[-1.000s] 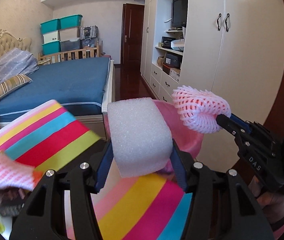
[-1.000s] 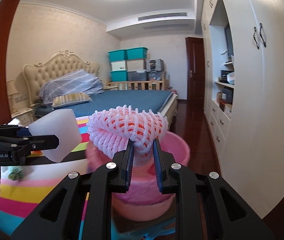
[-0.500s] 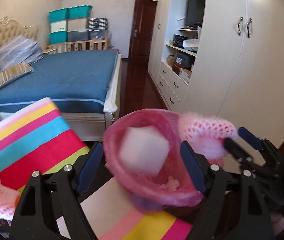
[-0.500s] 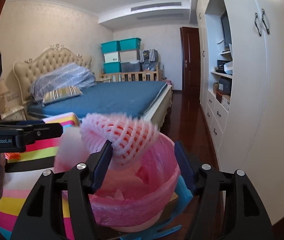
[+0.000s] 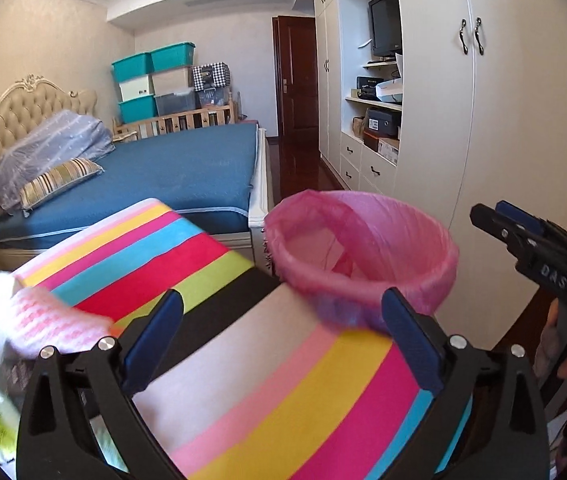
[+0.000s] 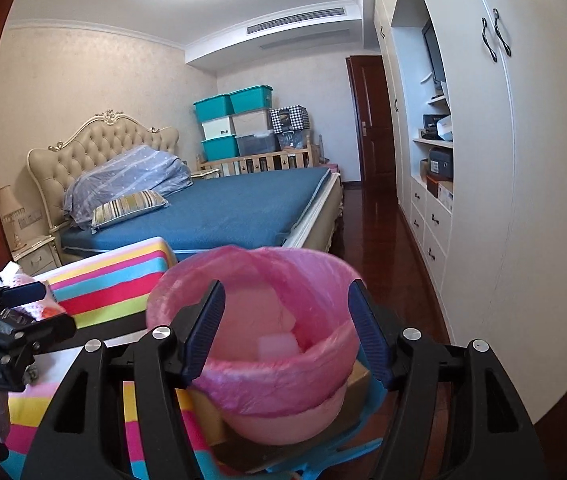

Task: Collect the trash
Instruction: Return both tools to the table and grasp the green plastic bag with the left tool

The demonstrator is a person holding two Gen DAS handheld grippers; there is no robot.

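Left gripper (image 5: 283, 344) opening wide, now empty; right gripper (image 6: 285, 332) standing half open, empty. Foam block (image 6: 277, 346) now lying inside pink-lined bin (image 6: 323, 368); more worktop (image 5: 283, 392) litter is awaiting collection.

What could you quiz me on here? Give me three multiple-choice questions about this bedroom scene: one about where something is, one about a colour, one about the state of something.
1. Where is the white foam block?
A. On the bed
B. Inside the bin
C. Between the left gripper's fingers

2. What colour is the bag lining the bin?
A. Pink
B. Black
C. Green

3. What is between the right gripper's fingers?
A. A foam net
B. A pillow
C. Nothing

Answers:
1. B: the right wrist view shows the white foam block lying down inside the bin.
2. A: the bag folded over the rim is translucent pink.
3. C: the right gripper has its fingers spread above the bin with nothing gripped; the left gripper, its jaws opening, is empty too.
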